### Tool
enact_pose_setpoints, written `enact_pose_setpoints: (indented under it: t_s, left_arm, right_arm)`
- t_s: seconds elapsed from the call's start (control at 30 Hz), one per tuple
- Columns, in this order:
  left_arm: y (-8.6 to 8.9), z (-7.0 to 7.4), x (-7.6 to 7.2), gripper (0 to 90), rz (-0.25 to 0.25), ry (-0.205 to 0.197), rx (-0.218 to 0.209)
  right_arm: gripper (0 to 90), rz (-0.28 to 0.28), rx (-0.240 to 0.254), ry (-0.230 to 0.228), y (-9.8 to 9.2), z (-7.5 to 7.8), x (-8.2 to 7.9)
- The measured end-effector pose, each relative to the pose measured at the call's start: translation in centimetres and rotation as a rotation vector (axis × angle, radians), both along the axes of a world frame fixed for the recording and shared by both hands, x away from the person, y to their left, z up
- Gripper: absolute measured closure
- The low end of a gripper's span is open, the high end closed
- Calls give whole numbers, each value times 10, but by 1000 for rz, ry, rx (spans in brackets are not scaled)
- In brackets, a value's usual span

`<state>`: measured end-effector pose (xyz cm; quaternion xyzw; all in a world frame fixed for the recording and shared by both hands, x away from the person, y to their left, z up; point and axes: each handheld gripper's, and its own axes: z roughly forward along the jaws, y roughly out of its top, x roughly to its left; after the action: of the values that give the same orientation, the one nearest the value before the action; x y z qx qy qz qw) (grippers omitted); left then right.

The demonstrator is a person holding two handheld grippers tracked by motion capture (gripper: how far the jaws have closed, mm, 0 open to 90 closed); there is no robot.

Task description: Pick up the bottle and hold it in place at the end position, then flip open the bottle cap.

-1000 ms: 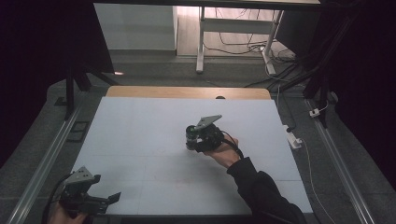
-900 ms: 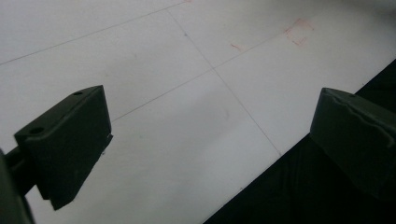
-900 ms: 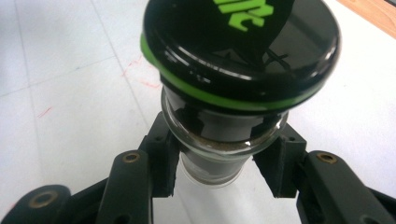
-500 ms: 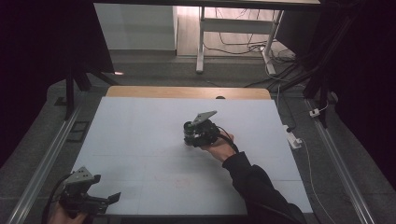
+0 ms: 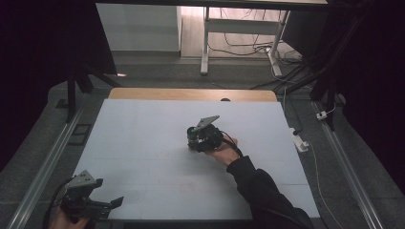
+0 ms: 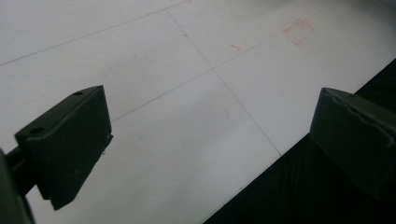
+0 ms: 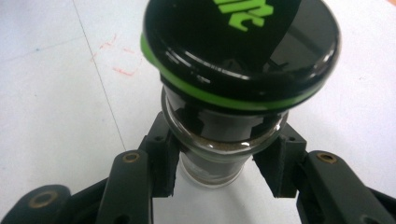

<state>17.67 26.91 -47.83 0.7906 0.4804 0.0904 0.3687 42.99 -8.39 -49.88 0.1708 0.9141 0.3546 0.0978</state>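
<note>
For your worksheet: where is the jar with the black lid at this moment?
The jar sits clamped between the right gripper pads, its black lid toward the camera. In the high view that gripper is near the middle of the white table.

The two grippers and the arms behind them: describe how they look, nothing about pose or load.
Both are black handheld tools. The left gripper has blocky black jaws, a grey three-cornered plate on top and a dark trailing cable. The right gripper bears the same grey plate; brass-coloured screws dot its jaw arms. The right arm wears a dark sleeve.
</note>
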Motion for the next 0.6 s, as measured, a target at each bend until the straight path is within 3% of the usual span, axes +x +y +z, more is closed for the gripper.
enact_pose_setpoints:
  t_s: [0.6]
  left_arm:
    - [-2, 0, 0, 0, 1, -4, 20]
  right_arm:
    - [529, -13, 29, 14, -3, -4, -1]
